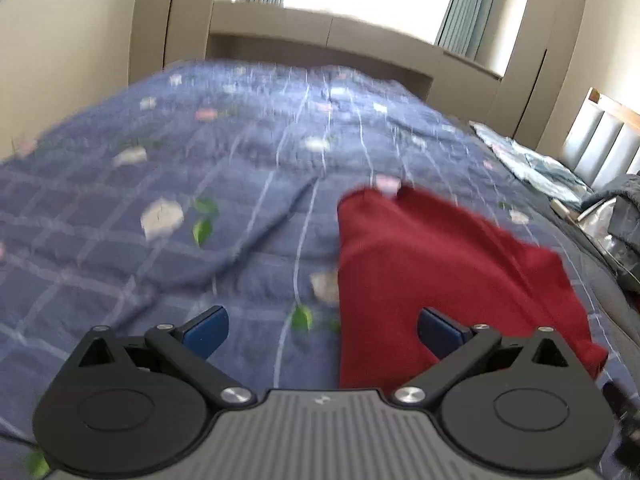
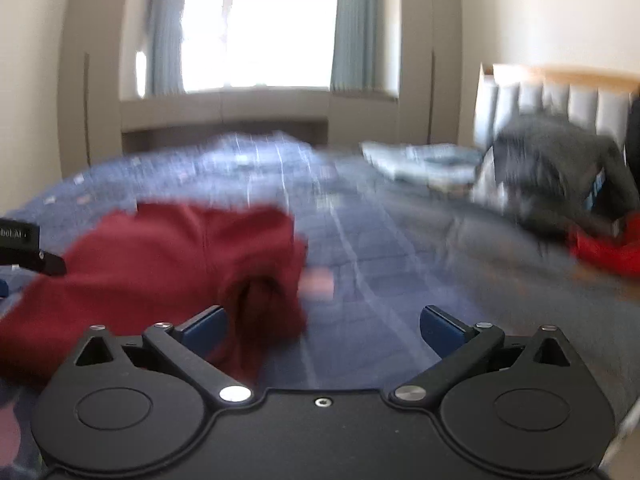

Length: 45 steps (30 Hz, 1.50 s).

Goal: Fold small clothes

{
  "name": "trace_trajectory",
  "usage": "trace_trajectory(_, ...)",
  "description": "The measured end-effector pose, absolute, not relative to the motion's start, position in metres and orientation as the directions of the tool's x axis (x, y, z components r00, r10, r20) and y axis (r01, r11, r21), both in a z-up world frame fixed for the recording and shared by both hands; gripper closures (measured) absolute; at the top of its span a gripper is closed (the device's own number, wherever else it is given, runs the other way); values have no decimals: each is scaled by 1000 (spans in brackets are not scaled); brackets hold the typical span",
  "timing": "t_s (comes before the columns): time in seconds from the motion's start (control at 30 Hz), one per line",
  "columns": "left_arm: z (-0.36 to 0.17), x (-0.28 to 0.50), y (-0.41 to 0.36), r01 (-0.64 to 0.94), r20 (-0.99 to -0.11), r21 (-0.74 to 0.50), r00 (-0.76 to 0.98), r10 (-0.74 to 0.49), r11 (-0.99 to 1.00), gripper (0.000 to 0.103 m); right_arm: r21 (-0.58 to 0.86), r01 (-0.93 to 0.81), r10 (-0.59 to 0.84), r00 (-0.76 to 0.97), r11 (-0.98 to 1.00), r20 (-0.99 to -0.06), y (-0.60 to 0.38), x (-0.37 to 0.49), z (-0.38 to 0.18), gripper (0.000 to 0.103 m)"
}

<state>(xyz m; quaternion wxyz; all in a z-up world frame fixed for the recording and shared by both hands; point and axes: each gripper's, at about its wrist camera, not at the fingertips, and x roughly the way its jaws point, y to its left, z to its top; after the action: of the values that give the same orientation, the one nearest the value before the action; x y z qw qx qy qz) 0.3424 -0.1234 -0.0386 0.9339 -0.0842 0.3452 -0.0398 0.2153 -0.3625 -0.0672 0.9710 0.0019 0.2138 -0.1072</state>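
A dark red garment [image 1: 432, 264] lies folded on the blue checked bedspread [image 1: 200, 184]. In the left wrist view my left gripper [image 1: 323, 330] stands open just above the bedspread, its right finger over the garment's near edge and nothing gripped. In the right wrist view the same red garment [image 2: 168, 264] lies to the left, and my right gripper [image 2: 323, 330] hangs open, its left finger [image 2: 204, 330] beside the cloth without pinching it. Part of the left gripper's body [image 2: 24, 248] shows at that view's left edge.
A pale blue folded cloth [image 1: 528, 160] and a dark grey heap [image 2: 560, 168] lie near the padded headboard [image 2: 560, 100]. A bright red item [image 2: 608, 252] sits at the right. A low ledge [image 1: 320, 44] and window stand beyond the bed's far end.
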Motion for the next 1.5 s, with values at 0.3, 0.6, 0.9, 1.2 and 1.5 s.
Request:
trace_trajectory(0.3, -43, 406, -150, -23, -680, -116, 730, -62, 993, 0, -218, -44, -52, 909, 975, -415, -357, 344, -52, 1)
trace_trajectory(0.6, -68, 416, -162, -12, -689, -74, 724, -42, 997, 0, -298, 28, -170, 869, 954, -464, -365, 380, -100, 1)
trace_trajectory(0.9, -76, 419, -162, -14, -693, -96, 719, -57, 995, 0, -223, 48, -161, 837, 974, -523, -379, 391, -106, 1)
trace_trajectory(1.2, -77, 418, -161, -17, -688, -104, 724, -59, 994, 0, -218, 47, -158, 837, 975, -524, -378, 394, -106, 1)
trace_trajectory(1.5, -77, 417, -161, -17, -685, -103, 727, -58, 995, 0, -222, 48, -160, 838, 974, -521, -378, 394, -106, 1)
